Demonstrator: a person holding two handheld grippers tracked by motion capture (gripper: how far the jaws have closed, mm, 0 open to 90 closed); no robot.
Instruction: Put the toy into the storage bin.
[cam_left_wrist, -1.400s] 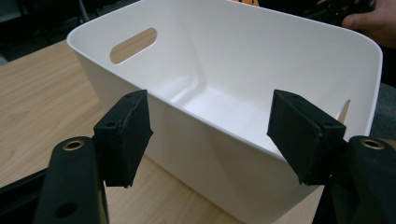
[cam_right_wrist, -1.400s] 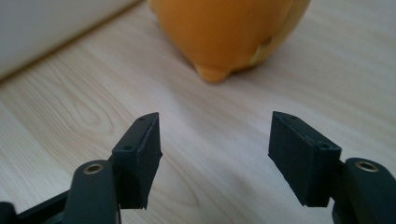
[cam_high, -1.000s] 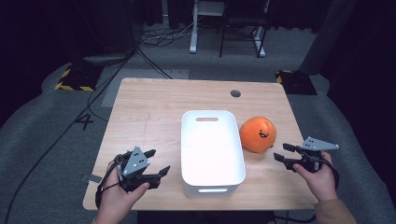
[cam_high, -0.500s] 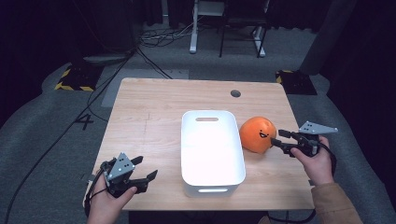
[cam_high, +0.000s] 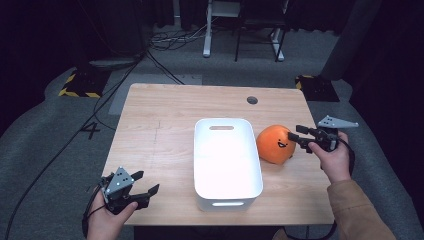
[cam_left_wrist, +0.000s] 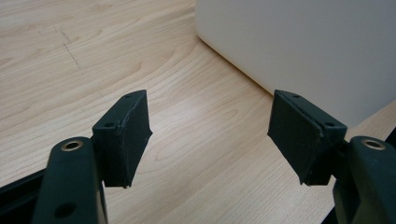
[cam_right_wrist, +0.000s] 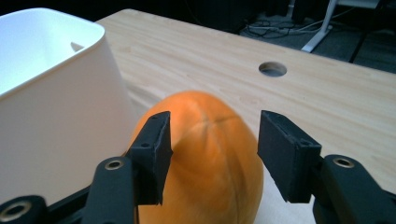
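While the left gripper (cam_high: 142, 186) hovers spread at the table's (cam_high: 165, 125) near left, the right gripper's (cam_high: 295, 135) closing fingers (cam_right_wrist: 154, 149) flank the round orange ball (cam_high: 274, 144), not yet pinching.

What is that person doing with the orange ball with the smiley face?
A person holds a gripper in each hand at a wooden table. The right gripper is reaching at the orange ball, which sits on the table right beside the white tub. Its jaws have just been closing, but they are not pressing on the ball yet. The left gripper is open near the table's front corner, holding nothing.
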